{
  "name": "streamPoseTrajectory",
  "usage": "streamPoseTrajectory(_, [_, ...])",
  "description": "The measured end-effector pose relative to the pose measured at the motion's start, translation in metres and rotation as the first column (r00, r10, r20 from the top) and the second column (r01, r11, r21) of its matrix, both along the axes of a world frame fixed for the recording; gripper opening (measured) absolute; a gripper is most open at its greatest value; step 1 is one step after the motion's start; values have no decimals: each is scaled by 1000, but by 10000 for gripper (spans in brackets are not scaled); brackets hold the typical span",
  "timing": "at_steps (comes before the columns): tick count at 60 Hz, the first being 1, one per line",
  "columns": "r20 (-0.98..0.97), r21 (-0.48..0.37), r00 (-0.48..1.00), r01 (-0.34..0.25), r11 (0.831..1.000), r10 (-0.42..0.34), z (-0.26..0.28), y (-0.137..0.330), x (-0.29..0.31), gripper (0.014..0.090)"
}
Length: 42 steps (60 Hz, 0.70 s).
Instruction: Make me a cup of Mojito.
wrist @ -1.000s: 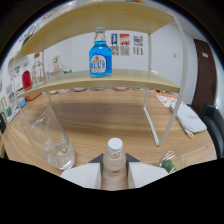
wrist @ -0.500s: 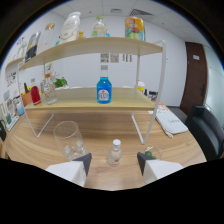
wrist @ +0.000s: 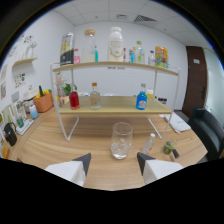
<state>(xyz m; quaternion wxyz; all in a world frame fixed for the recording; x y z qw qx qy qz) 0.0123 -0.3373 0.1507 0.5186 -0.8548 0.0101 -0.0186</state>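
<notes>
Clear glass tumbler (wrist: 121, 140), matt wooden table (wrist: 60, 145)

I see a clear glass (wrist: 121, 140) standing upright on the bench, ice in its bottom; a small clear bottle (wrist: 148, 143) stands just right of it.

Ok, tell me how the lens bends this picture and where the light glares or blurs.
Gripper view: strong fisheye, so the shelf rack bows and a black ring frames the scene; the back wall is washed bright by ceiling light; the glass just ahead of the open gripper is fairly clear, with soft highlights; the small bottle and shelf bottles are soft, labels unreadable; the tabletop shows little shadow.
</notes>
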Motion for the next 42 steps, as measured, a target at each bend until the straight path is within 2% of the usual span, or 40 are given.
streamPoseTrajectory(14, [-1, 103, 997, -72, 992, 73, 91, 32, -94, 860])
streamPoseTrajectory(24, [13, 191, 991, -136, 972, 136, 163, 67, -152, 864])
streamPoseTrajectory(34, [14, 265, 991, -129, 956, 130, 208, 120, -174, 863])
streamPoseTrajectory(42, [-6, 288, 994, -101, 952, 107, 228, 171, -180, 860])
